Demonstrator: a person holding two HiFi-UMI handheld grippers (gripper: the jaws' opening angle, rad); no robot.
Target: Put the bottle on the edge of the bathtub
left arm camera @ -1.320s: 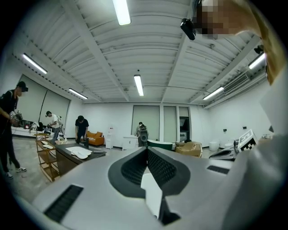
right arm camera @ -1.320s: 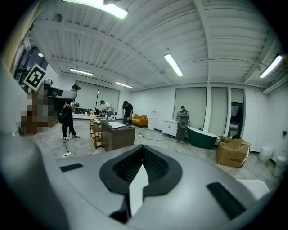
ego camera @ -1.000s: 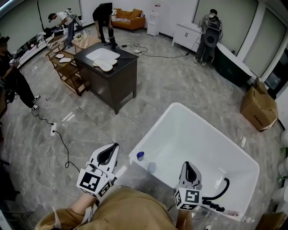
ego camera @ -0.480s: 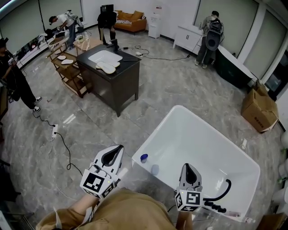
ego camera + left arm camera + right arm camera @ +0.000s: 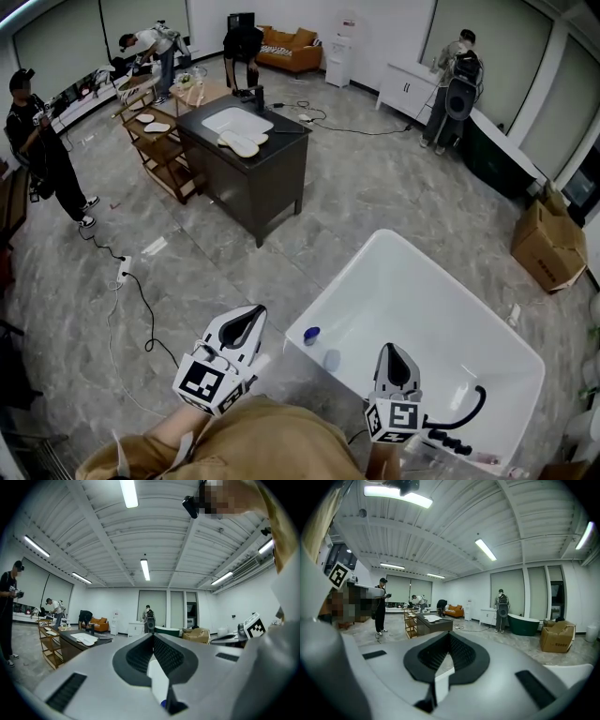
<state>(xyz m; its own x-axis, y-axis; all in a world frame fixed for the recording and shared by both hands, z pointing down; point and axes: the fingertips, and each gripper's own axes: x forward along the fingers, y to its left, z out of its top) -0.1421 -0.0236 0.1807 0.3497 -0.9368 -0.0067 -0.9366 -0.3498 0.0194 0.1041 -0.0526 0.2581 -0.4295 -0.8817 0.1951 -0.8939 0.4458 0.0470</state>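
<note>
- At the near left corner of the bathtub (image 5: 352, 279), a small bottle (image 5: 311, 335) with a blue cap stands upright on the white rim, so the placing looks done.
- Just inside the rim beside it is a pale bluish patch. It is probably the bottle's shadow or reflection on the tub wall, though the head view shows it too small to be sure.
- The left gripper (image 5: 251, 317) hovers over the floor just outside that corner, apart from the bottle. Its jaws are closed tip to tip with nothing between them, and it seems to have no job left here.
- The right gripper (image 5: 394, 354) hangs over the tub's near side, its jaws likewise pressed together and empty. The white seen through the slot behind its tips is the tub beyond, not something gripped.
- Both grippers sit close to the person's body, which fits resting rather than reaching.
- The bottle stands towards the inner side of the rim, so a knock could tip it into the tub. I judge it best left alone.
</note>
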